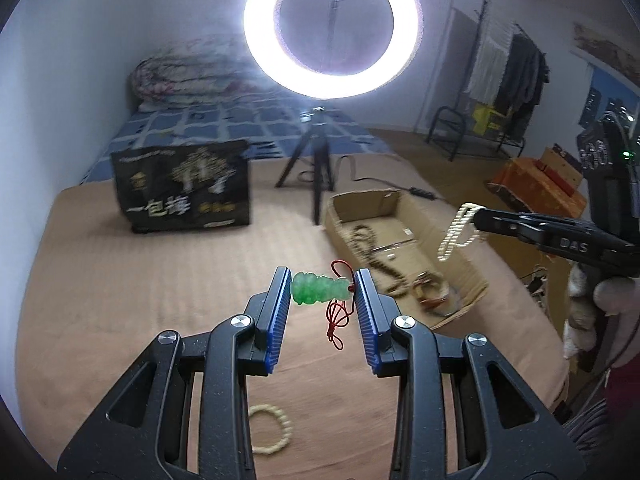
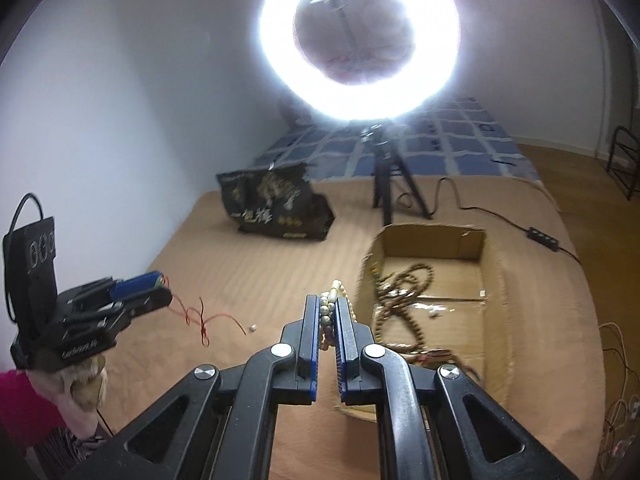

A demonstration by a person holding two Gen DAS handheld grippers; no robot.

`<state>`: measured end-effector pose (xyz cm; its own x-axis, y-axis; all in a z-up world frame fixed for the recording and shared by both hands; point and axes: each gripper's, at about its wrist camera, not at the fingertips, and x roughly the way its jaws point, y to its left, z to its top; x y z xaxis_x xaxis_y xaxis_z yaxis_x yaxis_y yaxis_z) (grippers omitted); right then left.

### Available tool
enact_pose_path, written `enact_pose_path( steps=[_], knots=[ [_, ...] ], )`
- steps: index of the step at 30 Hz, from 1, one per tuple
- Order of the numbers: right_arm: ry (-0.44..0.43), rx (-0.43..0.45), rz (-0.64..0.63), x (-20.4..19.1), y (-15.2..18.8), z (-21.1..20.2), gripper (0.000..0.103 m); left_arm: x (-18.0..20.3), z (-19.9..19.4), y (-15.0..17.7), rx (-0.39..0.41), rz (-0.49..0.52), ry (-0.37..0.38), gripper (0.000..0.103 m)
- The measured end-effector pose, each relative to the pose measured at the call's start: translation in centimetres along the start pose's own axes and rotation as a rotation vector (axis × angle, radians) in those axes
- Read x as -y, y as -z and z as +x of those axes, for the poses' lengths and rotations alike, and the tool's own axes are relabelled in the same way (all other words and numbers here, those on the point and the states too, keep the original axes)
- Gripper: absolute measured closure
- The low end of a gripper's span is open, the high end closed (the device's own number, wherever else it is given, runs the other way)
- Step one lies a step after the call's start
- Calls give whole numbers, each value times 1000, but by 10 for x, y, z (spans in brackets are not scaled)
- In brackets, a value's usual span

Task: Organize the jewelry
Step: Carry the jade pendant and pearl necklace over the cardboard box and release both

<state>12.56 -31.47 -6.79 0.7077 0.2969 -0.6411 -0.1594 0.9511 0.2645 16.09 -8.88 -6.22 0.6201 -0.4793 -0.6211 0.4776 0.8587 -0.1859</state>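
Note:
My left gripper is shut on a green jade pendant, held crosswise between the blue pads, its red cord dangling below. My right gripper is shut on a cream bead bracelet; from the left wrist view that bracelet hangs as a loop from the right gripper's tips, above the cardboard box. The box holds brown bead strings. The left gripper shows at left with the red cord trailing. Another cream bracelet lies on the brown blanket below my left gripper.
A ring light on a black tripod stands behind the box, its cable running right. A black printed bag sits at the back left. A tiny pale bead lies on the blanket. Clothes rack far right.

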Motion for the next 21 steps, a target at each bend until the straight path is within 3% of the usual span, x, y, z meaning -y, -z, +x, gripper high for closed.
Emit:
enact_pose_path(
  steps=[11,21],
  knots=[
    [58,2,57,48,-5,0,99,58,31,-16,-1,54,77,71],
    [89,-22,85,79,-6,15,99,77,63,-16,-32,79,66,71]
  ],
)
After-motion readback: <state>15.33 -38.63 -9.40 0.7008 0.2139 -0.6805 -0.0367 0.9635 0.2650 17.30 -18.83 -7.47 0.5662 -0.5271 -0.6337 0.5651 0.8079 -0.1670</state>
